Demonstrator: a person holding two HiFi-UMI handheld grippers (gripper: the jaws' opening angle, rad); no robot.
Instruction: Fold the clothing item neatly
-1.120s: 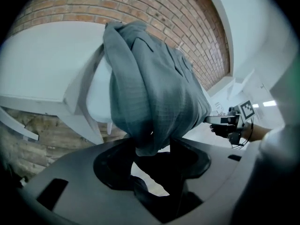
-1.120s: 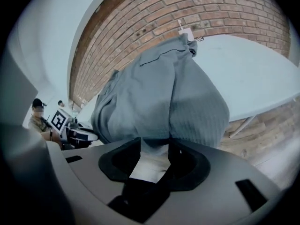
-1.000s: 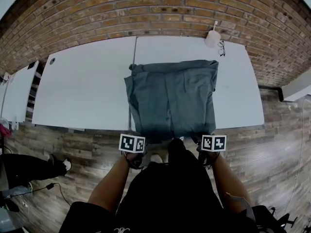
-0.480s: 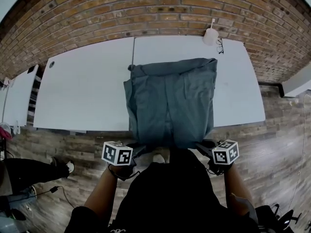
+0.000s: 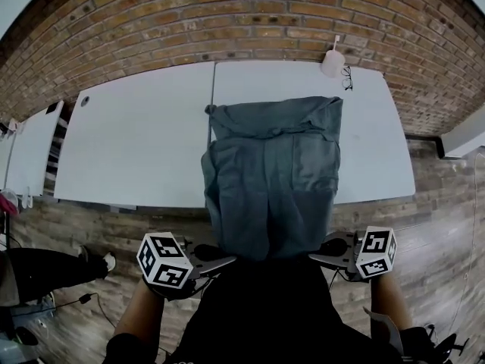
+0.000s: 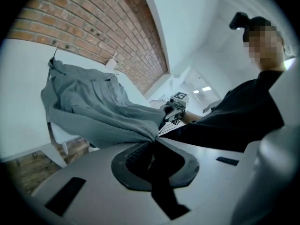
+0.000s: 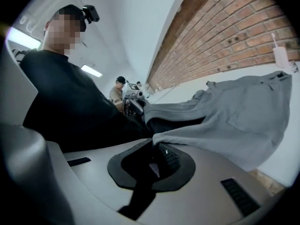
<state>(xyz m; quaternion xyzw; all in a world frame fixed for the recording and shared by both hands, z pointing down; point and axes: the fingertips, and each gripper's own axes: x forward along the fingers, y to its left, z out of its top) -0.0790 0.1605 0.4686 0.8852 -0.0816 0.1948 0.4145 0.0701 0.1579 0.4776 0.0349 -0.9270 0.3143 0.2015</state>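
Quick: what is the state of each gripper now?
Left gripper: closed on the grey garment.
Right gripper: jaws just closed, gripping the same grey garment.

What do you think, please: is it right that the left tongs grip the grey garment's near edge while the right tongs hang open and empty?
Not quite: the right tongs, having just closed, are also shut on the grey garment, as the right gripper view shows. The left tongs do grip its near edge.
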